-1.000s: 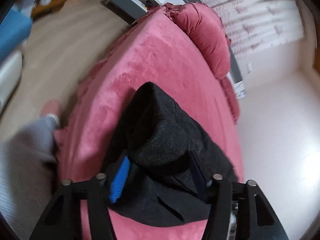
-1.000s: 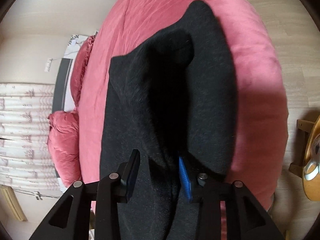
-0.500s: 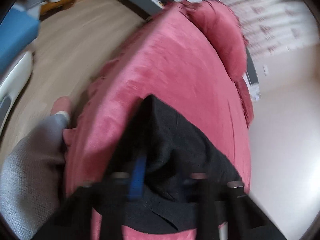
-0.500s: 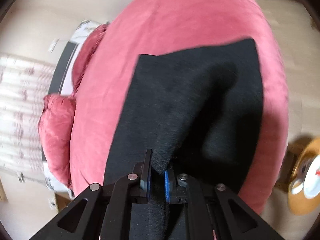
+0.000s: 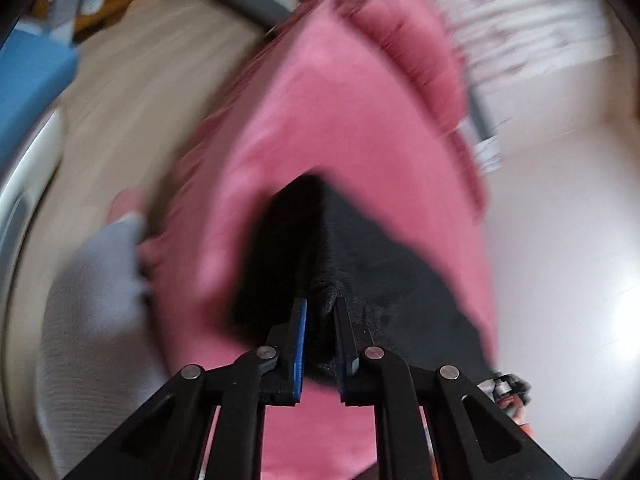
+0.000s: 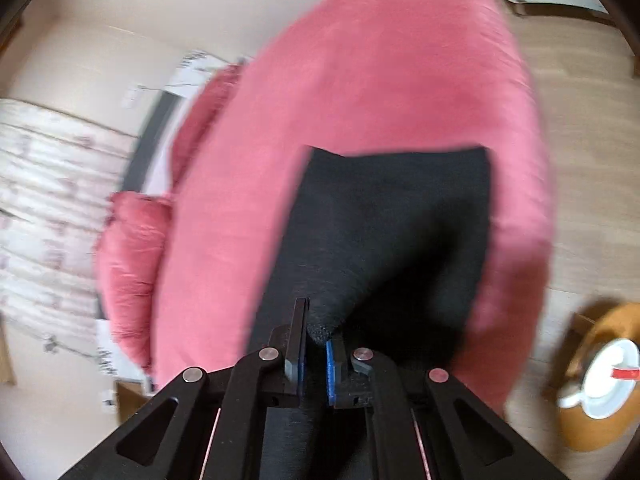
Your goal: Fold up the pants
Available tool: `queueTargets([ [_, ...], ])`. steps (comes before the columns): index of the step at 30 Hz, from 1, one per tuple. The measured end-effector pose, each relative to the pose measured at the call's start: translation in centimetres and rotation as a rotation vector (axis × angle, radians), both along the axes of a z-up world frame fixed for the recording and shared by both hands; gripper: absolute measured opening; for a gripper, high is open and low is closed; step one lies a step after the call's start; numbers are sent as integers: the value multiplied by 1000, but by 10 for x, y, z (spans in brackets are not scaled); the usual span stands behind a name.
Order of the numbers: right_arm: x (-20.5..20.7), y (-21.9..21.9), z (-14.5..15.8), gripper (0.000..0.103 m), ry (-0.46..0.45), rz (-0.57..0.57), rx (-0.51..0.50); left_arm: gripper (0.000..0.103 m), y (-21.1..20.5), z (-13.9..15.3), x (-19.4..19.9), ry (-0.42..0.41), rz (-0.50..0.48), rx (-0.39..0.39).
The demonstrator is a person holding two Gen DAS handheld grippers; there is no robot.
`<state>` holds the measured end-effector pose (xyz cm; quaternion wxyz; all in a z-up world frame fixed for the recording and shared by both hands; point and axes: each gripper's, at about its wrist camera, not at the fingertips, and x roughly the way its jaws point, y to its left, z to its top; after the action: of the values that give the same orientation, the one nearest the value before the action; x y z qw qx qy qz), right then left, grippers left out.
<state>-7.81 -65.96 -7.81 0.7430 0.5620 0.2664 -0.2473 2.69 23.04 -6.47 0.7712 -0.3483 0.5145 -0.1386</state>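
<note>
The left gripper [image 5: 320,312] has its jaws closing, and a ridge of the black pants [image 5: 360,264] is already pinched between the blue pads. The right gripper [image 6: 316,328] is clamped tight on another bunched edge of the pants [image 6: 400,216]. From both pinches the cloth slopes away and down onto the pink bed [image 6: 360,80], where the far part lies flat with a straight far edge. A pink pillow [image 5: 416,52] sits at the far end of the bed, and a grey-sleeved arm [image 5: 92,300] shows at the left in the left view.

The step looks like lifting the near edge to carry it over the far part. To do it well, I judge both hands should rise together and level, keeping the edge between them taut, then travel straight toward the far edge so the corners meet squarely. The thick, fuzzy cloth may slip from a shallow pinch, so the grip should be firm before any pull.
</note>
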Motion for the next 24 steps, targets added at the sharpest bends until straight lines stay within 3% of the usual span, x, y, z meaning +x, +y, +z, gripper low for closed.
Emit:
queueTargets([
  [3, -21, -4, -49, 6, 47, -78, 101, 20, 9, -33, -5, 52, 49, -34],
  [5, -28, -3, -71, 6, 27, -125, 173, 39, 7, -30, -5, 52, 63, 4],
  [7, -24, -3, -76, 6, -1, -146, 180, 49, 6, -18, -5, 30, 53, 66],
  [9, -17, -4, -72, 8, 19, -123, 146, 50, 4, 3, -4, -9, 79, 150],
  [12, -10, -1, -67, 15, -1, -89, 125, 59, -5, 44, -6, -201, 138, 232],
  [13, -13, -4, -66, 20, -11, -82, 124, 65, -20, 53, -5, -254, 109, 246],
  [15, -17, -6, -63, 38, -67, -92, 123, 67, -69, 58, 0, -323, -41, 268],
  [19, -29, -9, -60, 45, -156, -132, 123, 68, -150, 31, 13, -337, -301, 291],
  [21, -29, -18, -60, 47, -162, -143, 110, 67, -178, 5, 22, -302, -387, 421],
  [24, -27, -33, -58, 47, -203, -168, 110, 59, -179, -19, 22, -300, -446, 497],
])
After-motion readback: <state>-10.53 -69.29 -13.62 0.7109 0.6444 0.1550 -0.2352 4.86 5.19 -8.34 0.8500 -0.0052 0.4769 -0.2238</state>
